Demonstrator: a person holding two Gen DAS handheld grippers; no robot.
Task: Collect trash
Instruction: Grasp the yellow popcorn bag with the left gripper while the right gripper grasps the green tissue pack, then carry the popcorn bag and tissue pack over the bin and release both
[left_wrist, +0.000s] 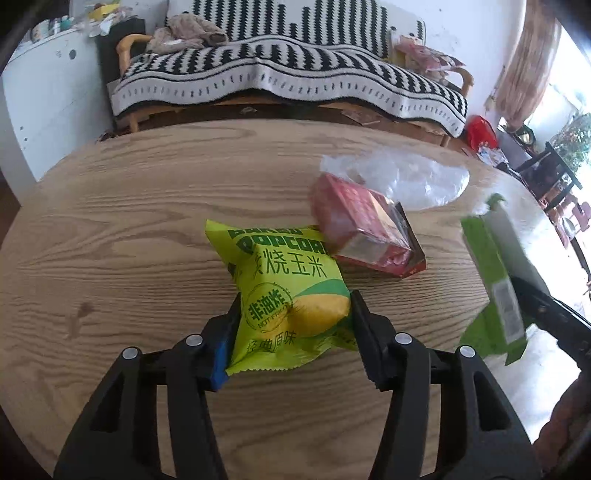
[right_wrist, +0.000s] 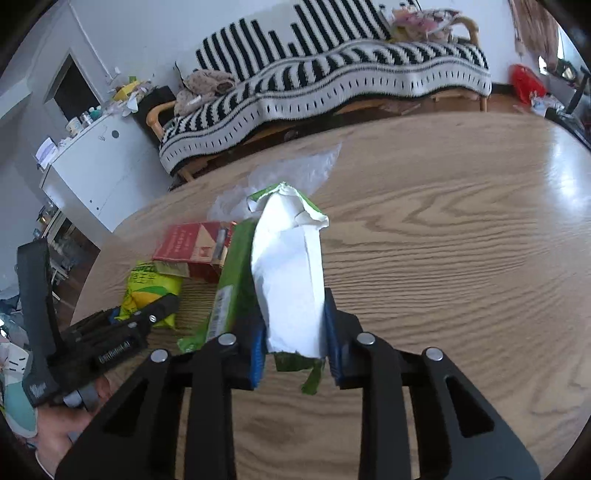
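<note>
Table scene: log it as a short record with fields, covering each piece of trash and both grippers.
surface: wooden table
left gripper: closed on the popcorn bag
right gripper: closed on the torn green-and-white wrapper
red box: lying on the table just behind the popcorn bag, not gripped
clear plastic bag: flat on the table behind the red box
background: sofa under a black-and-white blanket

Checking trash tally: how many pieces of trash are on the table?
4: popcorn bag in the left gripper; green-white wrapper in the right gripper; red box between them; clear plastic bag behind it.
</note>
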